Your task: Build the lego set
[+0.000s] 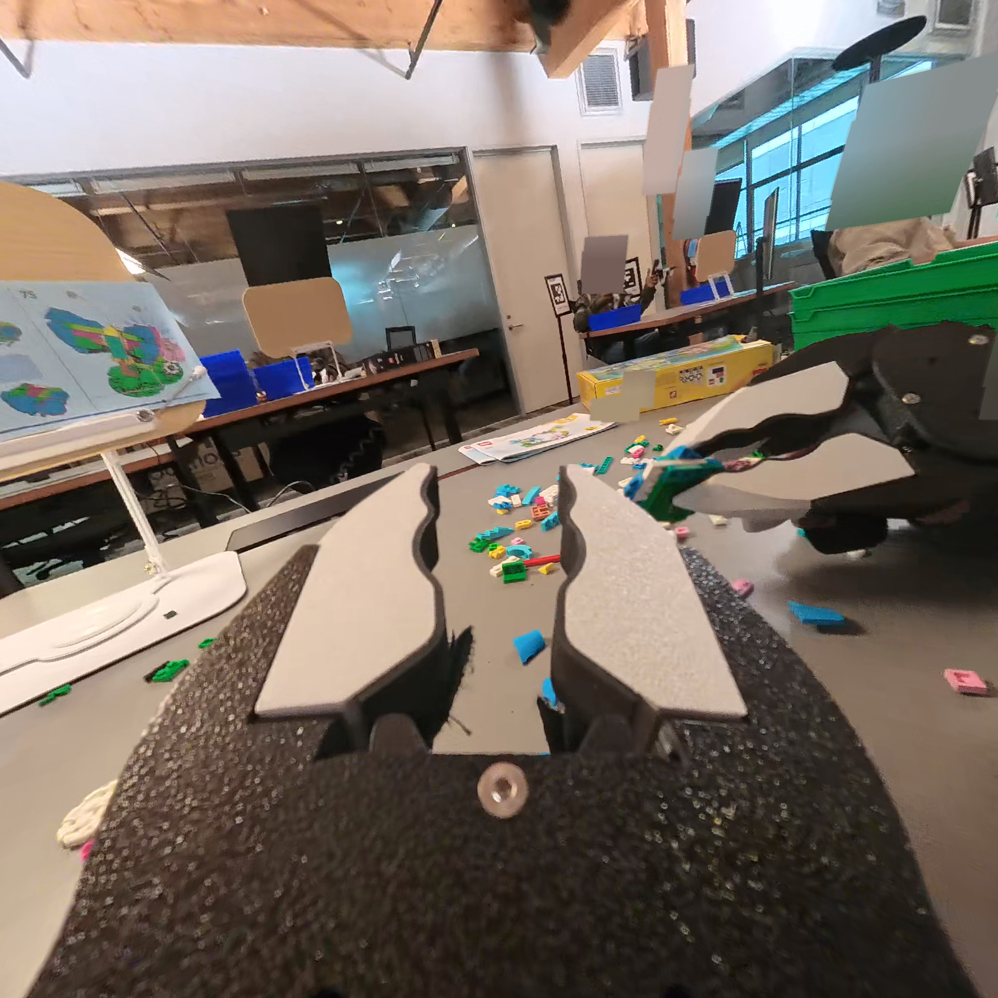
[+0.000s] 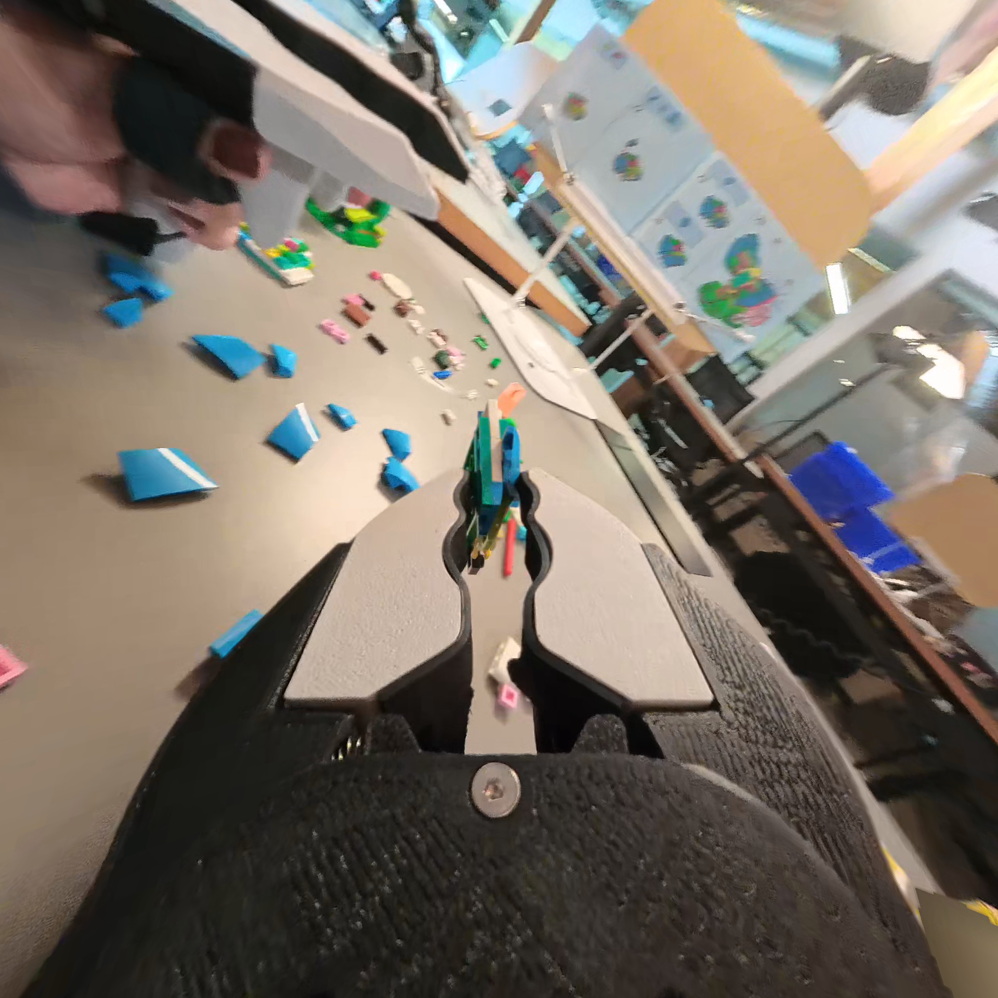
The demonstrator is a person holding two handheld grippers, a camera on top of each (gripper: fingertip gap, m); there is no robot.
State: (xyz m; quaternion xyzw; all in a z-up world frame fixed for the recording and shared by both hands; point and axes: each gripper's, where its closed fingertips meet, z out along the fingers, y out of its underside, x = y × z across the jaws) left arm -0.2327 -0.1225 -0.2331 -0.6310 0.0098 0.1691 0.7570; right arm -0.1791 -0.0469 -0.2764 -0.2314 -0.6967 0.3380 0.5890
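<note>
Between our right gripper's (image 2: 494,502) narrow jaws we clamp a green-and-blue Lego assembly (image 2: 492,475), lifted for fitting. Our left gripper (image 1: 499,491) waits wide, empty, loose bricks (image 1: 513,540) ahead of its jaws.

I saw print on my propped instruction page (image 1: 97,351), the yellow box (image 1: 718,362) and the table booklet (image 1: 518,443), none quoted here.

Left gripper (image 1: 499,486): rough black speckled body, pale grey wavy-edged fingers (image 1: 372,583), silver hex screw (image 1: 502,789) at centre near camera. Right gripper (image 2: 494,489): same black textured shell, grey scalloped fingers (image 2: 389,605), silver screw (image 2: 496,789).
</note>
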